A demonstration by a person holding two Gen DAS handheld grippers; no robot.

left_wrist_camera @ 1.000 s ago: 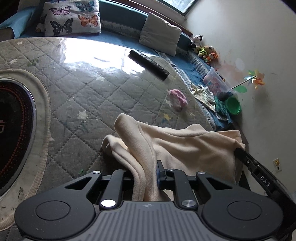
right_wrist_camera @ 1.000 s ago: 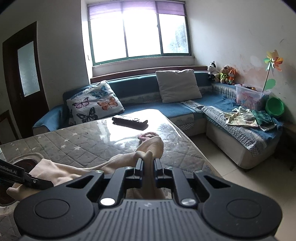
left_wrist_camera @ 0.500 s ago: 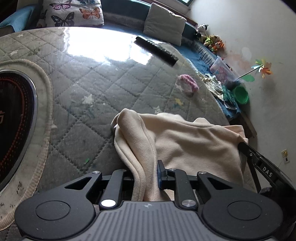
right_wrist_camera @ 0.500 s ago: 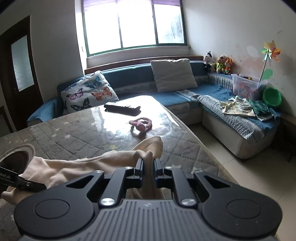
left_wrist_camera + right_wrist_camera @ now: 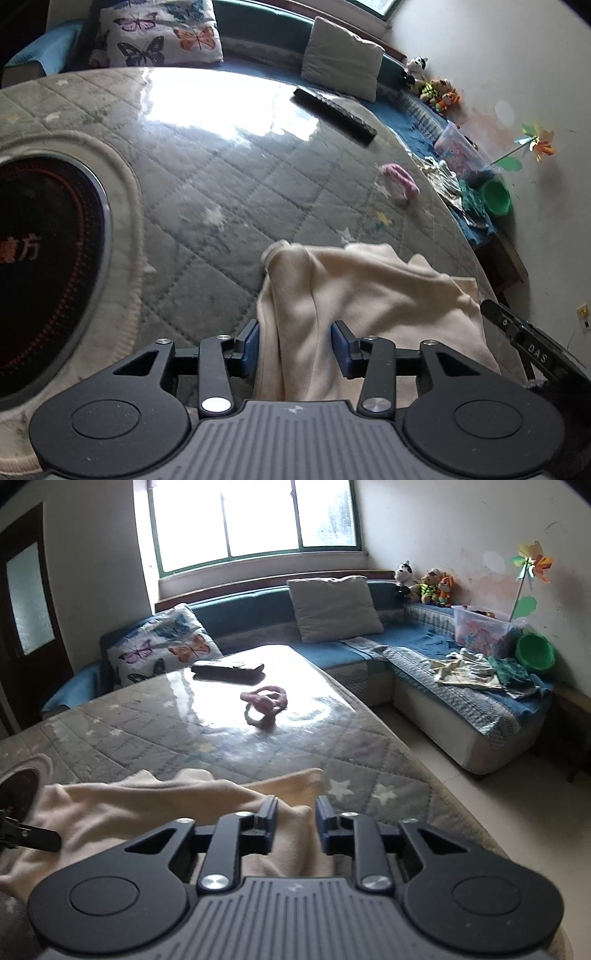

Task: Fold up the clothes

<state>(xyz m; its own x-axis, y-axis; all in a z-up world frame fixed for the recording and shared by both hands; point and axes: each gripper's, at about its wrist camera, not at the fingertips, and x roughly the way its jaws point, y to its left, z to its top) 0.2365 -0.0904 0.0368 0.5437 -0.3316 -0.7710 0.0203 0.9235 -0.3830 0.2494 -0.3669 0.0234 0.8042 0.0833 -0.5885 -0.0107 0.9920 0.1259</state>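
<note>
A cream garment (image 5: 373,295) lies bunched on the quilted table cover (image 5: 207,184) near its front edge. My left gripper (image 5: 294,345) is opening; a fold of the cloth still runs between its blue pads, which stand apart from it. In the right wrist view the same cream garment (image 5: 155,805) spreads to the left, and my right gripper (image 5: 295,825) is opening too, with a cloth ridge lying loose between its jaws. The other gripper's black finger shows at the right edge of the left view and the left edge of the right view.
A black remote (image 5: 228,670) and a pink knitted item (image 5: 265,700) lie further back on the table. A round black cooktop (image 5: 40,266) sits at the left. A blue corner sofa (image 5: 443,686) with cushions, clothes, a plastic box and a green bowl (image 5: 535,651) stands behind and right.
Both grippers went from shut on the cream garment to open. The cloth has dropped flatter onto the table, and the right gripper has come lower.
</note>
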